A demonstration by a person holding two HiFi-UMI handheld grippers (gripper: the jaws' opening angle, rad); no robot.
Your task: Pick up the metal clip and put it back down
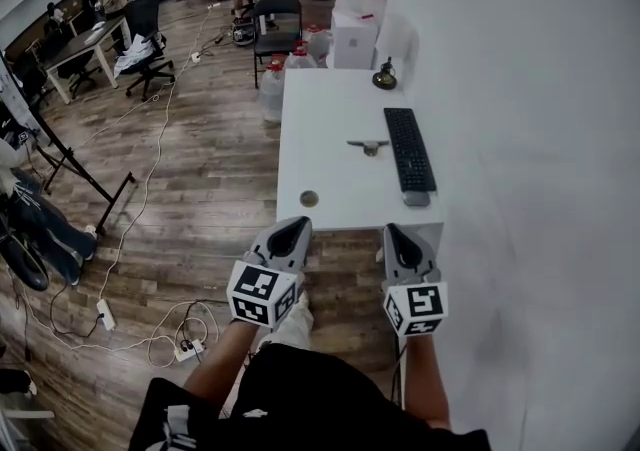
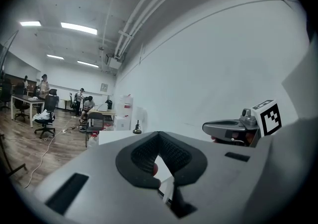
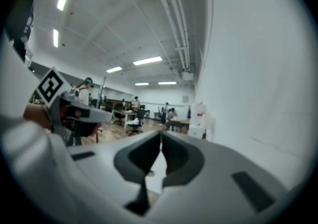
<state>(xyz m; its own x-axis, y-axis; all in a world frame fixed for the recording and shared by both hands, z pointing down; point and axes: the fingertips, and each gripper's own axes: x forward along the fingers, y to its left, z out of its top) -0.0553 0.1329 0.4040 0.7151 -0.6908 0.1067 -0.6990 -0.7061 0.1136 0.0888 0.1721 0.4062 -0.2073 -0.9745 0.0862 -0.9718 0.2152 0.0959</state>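
Observation:
The metal clip (image 1: pixel 368 146) lies on the white table (image 1: pixel 330 119), just left of a black keyboard (image 1: pixel 409 149). Both grippers hang side by side at the table's near edge, well short of the clip. My left gripper (image 1: pixel 293 227) has its jaws together with nothing between them, and the same shows in its own view (image 2: pixel 159 134). To its right, my right gripper (image 1: pixel 397 233) is also shut and empty (image 3: pixel 161 134). The clip does not show in either gripper view.
A round grommet hole (image 1: pixel 309 198) sits near the table's front edge. A small dark ornament (image 1: pixel 385 76) stands at the far end. White boxes (image 1: pixel 355 34), jugs and a black chair (image 1: pixel 277 24) crowd beyond the table. Cables and a power strip (image 1: pixel 186 348) lie on the wooden floor at left.

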